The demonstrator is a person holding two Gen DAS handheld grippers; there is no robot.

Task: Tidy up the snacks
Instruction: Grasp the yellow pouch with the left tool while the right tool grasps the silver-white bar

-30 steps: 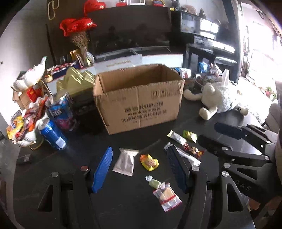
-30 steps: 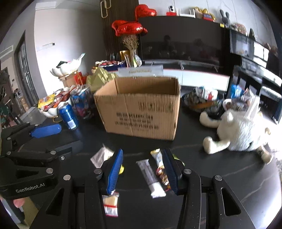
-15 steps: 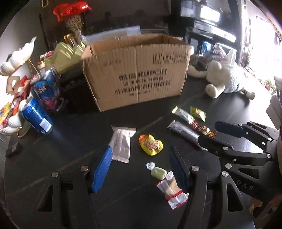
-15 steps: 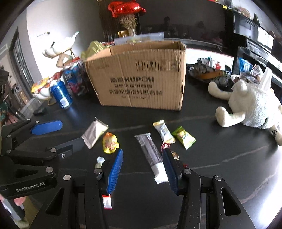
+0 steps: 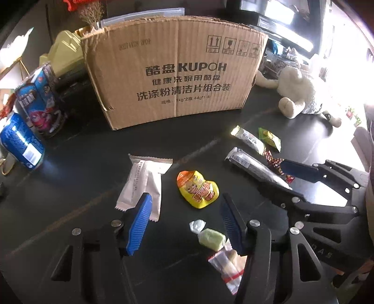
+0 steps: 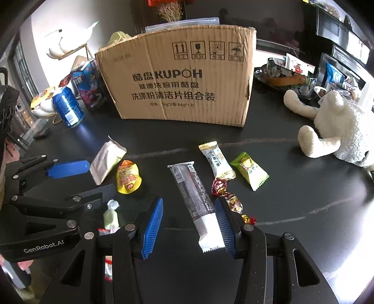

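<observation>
Dark cabinet point(image 6: 280, 18) (bright window point(image 5: 346, 46) right)

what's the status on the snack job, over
Left gripper closing, nothing gripped, over the yellow pouch. Right gripper open, astride the long dark bar. Box behind, path clear.

A home living room: a plush toy point(image 6: 339, 131), heart balloons point(image 6: 168, 2), dark cabinets, and snack-strewn black desk point(image 6: 292, 210) with a cardboard box point(image 6: 182, 86).
</observation>
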